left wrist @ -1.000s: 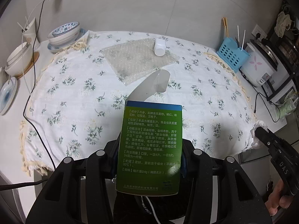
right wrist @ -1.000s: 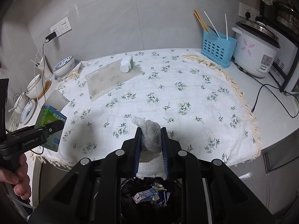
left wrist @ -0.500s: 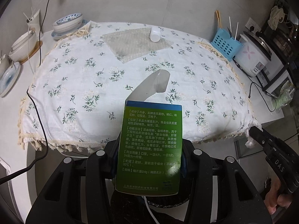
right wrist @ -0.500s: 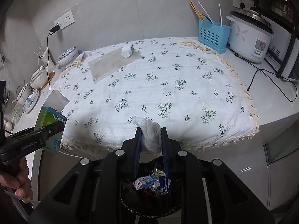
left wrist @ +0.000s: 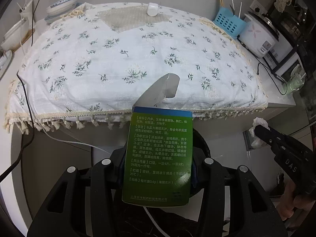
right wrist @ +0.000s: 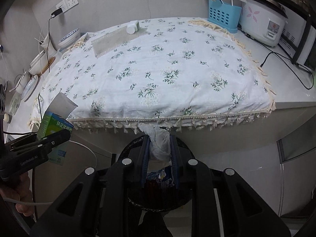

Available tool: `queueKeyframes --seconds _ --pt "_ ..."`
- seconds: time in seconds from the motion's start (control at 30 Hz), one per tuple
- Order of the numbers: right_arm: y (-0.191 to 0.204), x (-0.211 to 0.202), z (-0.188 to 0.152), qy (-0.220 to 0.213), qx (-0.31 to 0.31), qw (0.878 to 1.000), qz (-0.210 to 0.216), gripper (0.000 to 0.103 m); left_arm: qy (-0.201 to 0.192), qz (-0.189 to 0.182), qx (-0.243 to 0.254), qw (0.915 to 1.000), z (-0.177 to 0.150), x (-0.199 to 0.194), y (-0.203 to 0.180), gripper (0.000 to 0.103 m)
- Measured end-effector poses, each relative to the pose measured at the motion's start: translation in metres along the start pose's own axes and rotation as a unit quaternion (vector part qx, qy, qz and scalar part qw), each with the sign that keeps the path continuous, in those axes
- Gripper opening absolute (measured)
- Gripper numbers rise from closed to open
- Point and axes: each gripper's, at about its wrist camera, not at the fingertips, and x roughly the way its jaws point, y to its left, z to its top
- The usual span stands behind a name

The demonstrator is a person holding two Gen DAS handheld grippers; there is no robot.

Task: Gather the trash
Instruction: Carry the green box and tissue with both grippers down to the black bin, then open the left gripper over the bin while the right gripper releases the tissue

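Counter (right wrist: 292,106) bears floral cloth (right wrist: 167,69), rice cooker (right wrist: 262,21).

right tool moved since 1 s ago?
Yes. The right tool, shut on the crumpled tissue, has pulled back off the floral tablecloth past its fringed edge and now sits lower, over the black bin.

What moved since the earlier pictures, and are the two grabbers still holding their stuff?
Both grippers drew back off the table and sank toward the black trash bin, which now shows below the table edge. The left gripper still grips the green medicine box, and the right gripper still pinches the crumpled tissue. Nothing was let go. The white bottle and bubble wrap stayed on the tablecloth.
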Motion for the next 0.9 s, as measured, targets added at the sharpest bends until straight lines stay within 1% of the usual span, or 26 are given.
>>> queueKeyframes --seconds 0.17,0.5,0.73,0.9 --pt "0.001 0.01 -0.017 0.012 -0.007 1.0 -0.004 0.019 0.019 0.001 0.009 0.9998 -0.015 0.018 -0.001 0.047" --pt "-0.004 0.042 -0.043 0.034 -0.006 0.999 -0.009 0.019 0.05 0.001 0.048 0.9976 -0.037 0.055 -0.016 0.047" --pt "-0.015 0.062 -0.063 0.051 0.005 0.999 -0.013 0.019 0.057 0.0 0.071 0.9958 -0.044 0.081 -0.029 0.047" --pt "-0.027 0.063 -0.072 0.06 0.023 0.998 -0.02 0.019 0.066 -0.008 0.08 0.9946 -0.045 0.096 -0.041 0.047"
